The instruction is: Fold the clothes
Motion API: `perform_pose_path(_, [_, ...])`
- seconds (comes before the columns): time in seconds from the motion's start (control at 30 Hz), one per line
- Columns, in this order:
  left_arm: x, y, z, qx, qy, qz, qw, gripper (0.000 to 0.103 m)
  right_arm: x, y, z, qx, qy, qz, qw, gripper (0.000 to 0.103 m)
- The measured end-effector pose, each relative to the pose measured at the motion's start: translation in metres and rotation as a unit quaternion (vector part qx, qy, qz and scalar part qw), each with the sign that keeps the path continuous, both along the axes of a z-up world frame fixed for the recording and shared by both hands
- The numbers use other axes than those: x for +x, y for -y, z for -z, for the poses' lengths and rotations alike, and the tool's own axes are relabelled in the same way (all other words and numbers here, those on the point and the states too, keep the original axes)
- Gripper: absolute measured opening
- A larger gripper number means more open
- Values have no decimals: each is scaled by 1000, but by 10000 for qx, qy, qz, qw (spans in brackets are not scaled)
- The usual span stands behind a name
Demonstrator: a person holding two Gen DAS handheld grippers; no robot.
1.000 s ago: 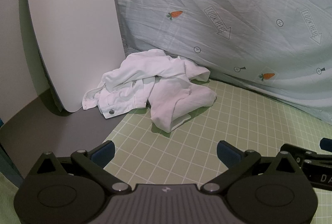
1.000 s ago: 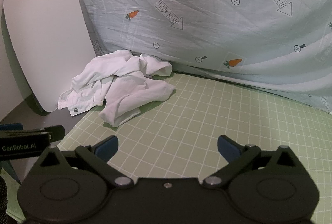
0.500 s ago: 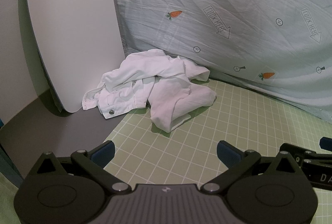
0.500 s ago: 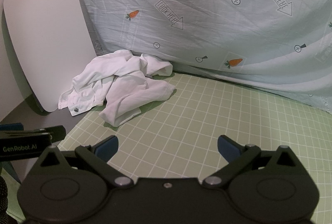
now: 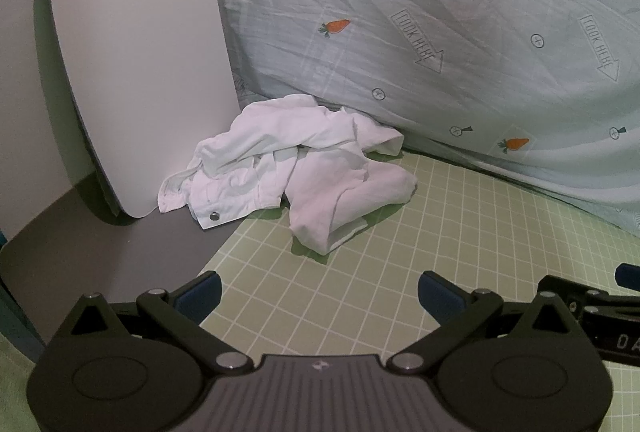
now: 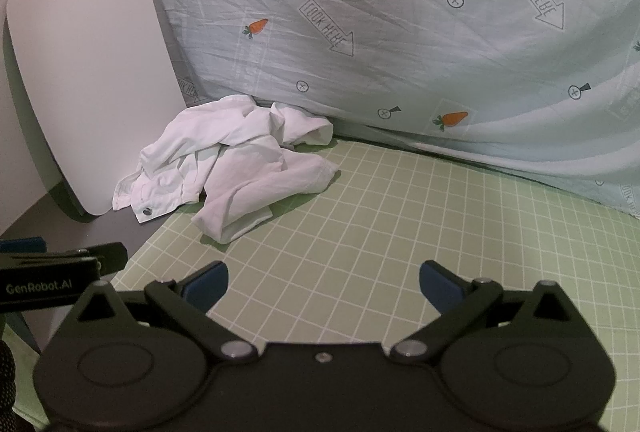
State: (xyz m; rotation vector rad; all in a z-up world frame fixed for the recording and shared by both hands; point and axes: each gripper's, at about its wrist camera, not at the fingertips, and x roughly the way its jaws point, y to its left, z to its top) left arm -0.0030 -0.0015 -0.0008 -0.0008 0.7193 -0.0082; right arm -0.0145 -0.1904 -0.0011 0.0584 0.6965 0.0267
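A crumpled white garment (image 5: 296,172) with a metal snap button lies in a heap at the far left of the green grid mat (image 5: 460,252), partly on the grey table. It also shows in the right wrist view (image 6: 236,168). My left gripper (image 5: 320,292) is open and empty, low over the mat, well short of the garment. My right gripper (image 6: 324,284) is open and empty, to the right of the left one, also short of the garment.
A white rounded board (image 5: 132,64) leans upright against the wall just left of the garment. A pale blue sheet (image 5: 460,32) printed with carrots and arrows hangs behind the mat. The grey table surface (image 5: 100,256) lies left of the mat.
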Motion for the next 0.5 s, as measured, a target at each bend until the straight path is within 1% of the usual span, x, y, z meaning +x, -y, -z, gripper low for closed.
perform_pose_path(0.5, [2, 4, -1, -6, -28, 3, 10000, 103, -1, -2, 1, 0, -15, 9, 10000, 103])
